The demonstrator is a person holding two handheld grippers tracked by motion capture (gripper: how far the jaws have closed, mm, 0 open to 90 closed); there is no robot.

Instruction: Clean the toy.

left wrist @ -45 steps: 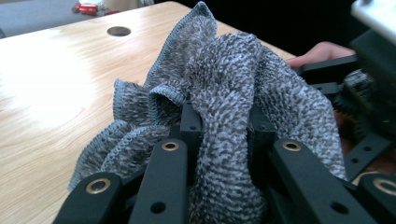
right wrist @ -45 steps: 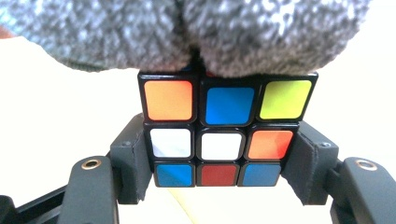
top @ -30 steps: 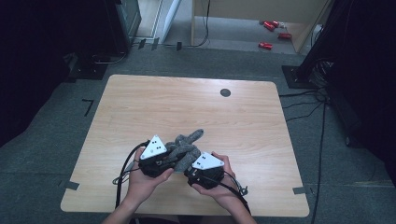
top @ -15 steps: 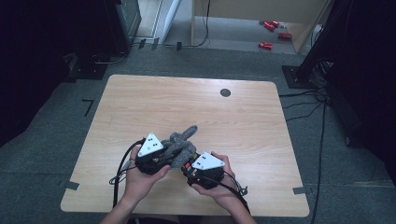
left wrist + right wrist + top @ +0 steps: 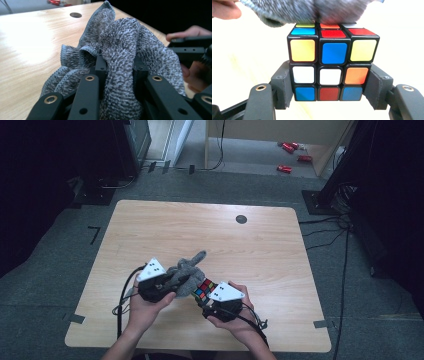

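A grey knitted cloth [image 5: 187, 272] [image 5: 125, 42] is bunched between the jaws of my left gripper [image 5: 172, 282] [image 5: 119, 66], which is shut on it. The cloth lies against the top of a scrambled colour cube [image 5: 202, 289] [image 5: 333, 63]. My right gripper [image 5: 207, 301] [image 5: 329, 86] is shut on the cube, its pads pressing the cube's lower sides. In the right gripper view the cloth [image 5: 312, 11] is blurred and touches the cube's upper face. Both grippers sit near the front of the wooden table [image 5: 210, 235], held by a person's hands.
A round dark cable hole [image 5: 241, 219] sits near the table's far edge. Cables [image 5: 125, 295] trail from both grippers toward the front edge. Red objects [image 5: 285, 168] lie on the floor beyond the table. Dark stands flank the table.
My left gripper has moved left and toward the front with the cloth, dragging it across the cube. The cloth's raised tip now points more to the right. The right gripper has stayed put.
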